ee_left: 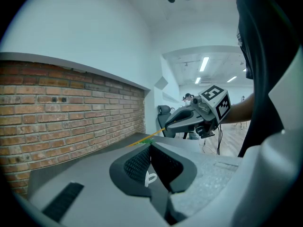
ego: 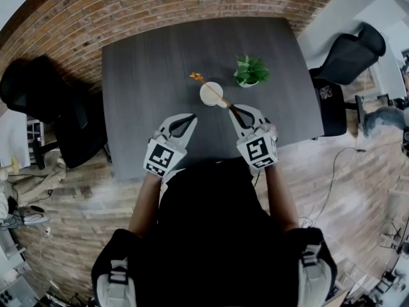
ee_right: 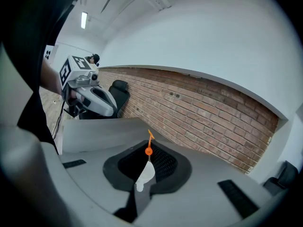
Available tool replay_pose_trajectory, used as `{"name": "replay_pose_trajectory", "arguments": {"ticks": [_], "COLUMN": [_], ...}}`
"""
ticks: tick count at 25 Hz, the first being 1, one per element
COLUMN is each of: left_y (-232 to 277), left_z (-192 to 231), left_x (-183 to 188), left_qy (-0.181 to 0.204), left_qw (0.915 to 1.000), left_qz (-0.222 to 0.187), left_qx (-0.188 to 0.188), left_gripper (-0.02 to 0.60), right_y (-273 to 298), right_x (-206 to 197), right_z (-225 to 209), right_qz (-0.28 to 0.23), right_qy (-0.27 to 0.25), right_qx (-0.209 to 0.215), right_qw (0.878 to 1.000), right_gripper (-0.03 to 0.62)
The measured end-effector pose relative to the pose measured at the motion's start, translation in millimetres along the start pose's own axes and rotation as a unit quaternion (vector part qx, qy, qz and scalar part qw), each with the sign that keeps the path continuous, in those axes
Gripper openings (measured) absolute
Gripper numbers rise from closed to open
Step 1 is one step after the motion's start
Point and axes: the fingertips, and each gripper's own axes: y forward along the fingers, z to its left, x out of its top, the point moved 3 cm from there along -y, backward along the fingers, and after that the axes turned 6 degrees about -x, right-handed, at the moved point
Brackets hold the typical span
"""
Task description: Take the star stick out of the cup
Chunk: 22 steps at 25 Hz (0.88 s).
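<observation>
The right gripper (ego: 233, 109) sits just right of the frame's centre in the head view. Its jaws are pressed together on the lower end of the star stick (ego: 201, 82). From that grip the thin orange stick slants up and to the left, across the mouth of the white cup (ego: 209, 94), and its star tip shows just past the cup's upper left rim. The head view is too steep to tell whether the shaft still dips inside the cup or has cleared the rim. In the right gripper view the stick rises straight out from between the closed jaws, with a small orange bead partway up. The white of the cup shows low in the gap behind the jaws.

The left gripper (ego: 192, 117) hovers over the near part of the dark grey table (ego: 147, 75), left of the cup and apart from it. Its jaws are closed tip to tip with nothing between them. In its own view a sliver of the white cup shows through the opening under the tips.

A small green potted plant (ego: 250, 71) stands on the table just to the upper right of the cup. A brick wall (ego: 128, 5) curves along the top of the head view. A black office chair (ego: 348, 56) stands beyond the table's right edge.
</observation>
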Motion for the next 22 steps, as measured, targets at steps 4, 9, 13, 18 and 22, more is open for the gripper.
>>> {"name": "replay_pose_trajectory", "arguments": {"ticks": [4,9,13,18,22], "left_y": [0.0,-1.4,-2.9,-3.2,-2.8], "left_z": [0.3,-0.3,-0.7,-1.3,-3.3], "left_x": [1.0,0.6,0.9,0.3,0.6], "left_qy": [0.006,0.003,0.0,0.002,-0.002], "left_qw": [1.0,1.0,1.0,1.0,1.0], "left_qz": [-0.003,-0.002,-0.001,0.0,0.0], "left_qx": [-0.001,-0.001,0.0,0.0,0.0], "left_gripper": [0.002,0.002,0.002,0.002,0.002], "right_y": [-0.3,-2.1,-4.2,-5.6,-7.2], "right_x": [-0.9,-0.7,-0.4,-1.5,-2.2], "right_z": [0.6,0.9,1.0,2.3,2.3], "right_qz": [0.003,0.001,-0.004,-0.004,-0.007], "right_qy": [-0.004,0.002,0.007,0.008,0.01], "right_qx": [-0.001,-0.003,-0.004,-0.002,-0.001], "right_qw": [1.0,1.0,1.0,1.0,1.0], "right_gripper": [0.012,0.012,0.012,0.012,0.012]}}
